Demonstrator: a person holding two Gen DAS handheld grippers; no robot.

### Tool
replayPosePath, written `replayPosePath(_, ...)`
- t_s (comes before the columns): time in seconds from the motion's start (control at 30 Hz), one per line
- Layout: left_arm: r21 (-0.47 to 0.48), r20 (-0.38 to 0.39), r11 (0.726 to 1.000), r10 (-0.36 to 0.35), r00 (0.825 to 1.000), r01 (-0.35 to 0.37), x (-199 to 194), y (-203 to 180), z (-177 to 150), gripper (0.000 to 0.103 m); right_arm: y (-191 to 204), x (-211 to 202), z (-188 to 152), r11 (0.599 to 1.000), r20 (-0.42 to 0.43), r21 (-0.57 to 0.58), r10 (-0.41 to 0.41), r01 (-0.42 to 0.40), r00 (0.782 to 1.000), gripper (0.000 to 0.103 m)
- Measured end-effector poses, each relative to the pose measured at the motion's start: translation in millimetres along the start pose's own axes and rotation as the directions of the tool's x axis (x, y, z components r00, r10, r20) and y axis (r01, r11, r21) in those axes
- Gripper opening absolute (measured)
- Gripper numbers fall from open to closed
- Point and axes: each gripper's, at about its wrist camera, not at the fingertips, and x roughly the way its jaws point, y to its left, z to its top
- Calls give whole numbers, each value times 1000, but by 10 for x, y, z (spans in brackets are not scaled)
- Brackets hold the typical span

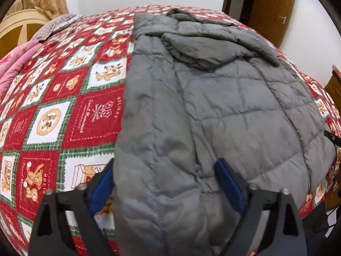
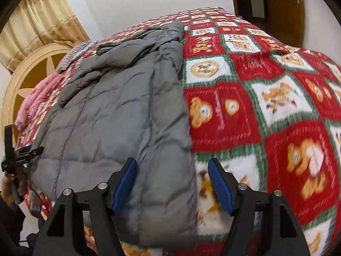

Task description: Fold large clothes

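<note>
**Taking hold of the coat's near corners for the fold**

While both grippers straddle the near hem of the grey coat, we judge the step in hand to be getting a firm bite on each bottom corner before lifting. Our left gripper stands wide, its blue pads on either side of the coat's left edge; the padded cloth bulges up between them, but the pads do not look pressed into it. Our right gripper is also apart, one pad resting over the cloth near the coat's right edge and the other over the bedspread, so nothing is gripped there yet.

The coat lies flat on the red, white and green patterned bedspread, hem toward us, its hood folded over the back at the far end. In the right view the left gripper and the hand holding it show at the coat's far-left corner.

To do this well we should sink both grippers deep enough to catch every padded layer, keep the bedspread out of the right pinch, close on both corners together, and lift evenly so the hem travels straight toward the hood without twisting
</note>
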Motion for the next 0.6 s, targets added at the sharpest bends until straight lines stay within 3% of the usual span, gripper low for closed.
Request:
replayPosePath(0.03,17,12,1000,-13,1000,13,-20,-22,-17,68,1,-2,-13,1000,0,5,13,-13,1000,46)
replayPosePath(0.07,27,11,998,-48,999,48,-40,-44,-25,44,-1,-11,-26,999,-1,18,40,-40,999,28)
replayPosePath(0.1,26,12,997,-67,998,67,-66,-65,-28,29,-9,-16,-31,996,-6,37,80,-80,997,21)
replayPosePath(0.17,44,30,997,-58,998,57,-145,-106,-28,20,28,-59,-40,993,0,45,106,-106,994,14)
replayPosePath(0.37,61,142,995,-89,986,81,-682,-100,-46,14,207,-449,-94,995,76,-20,97,-96,992,10)
replayPosePath(0.47,77,230,990,-132,964,117,-1144,-93,-89,14,279,-788,-107,993,140,-58,108,-101,984,9)
replayPosePath(0.6,85,341,980,-201,918,182,-1756,-67,-74,14,379,-1414,-159,989,263,-96,130,-108,956,9)
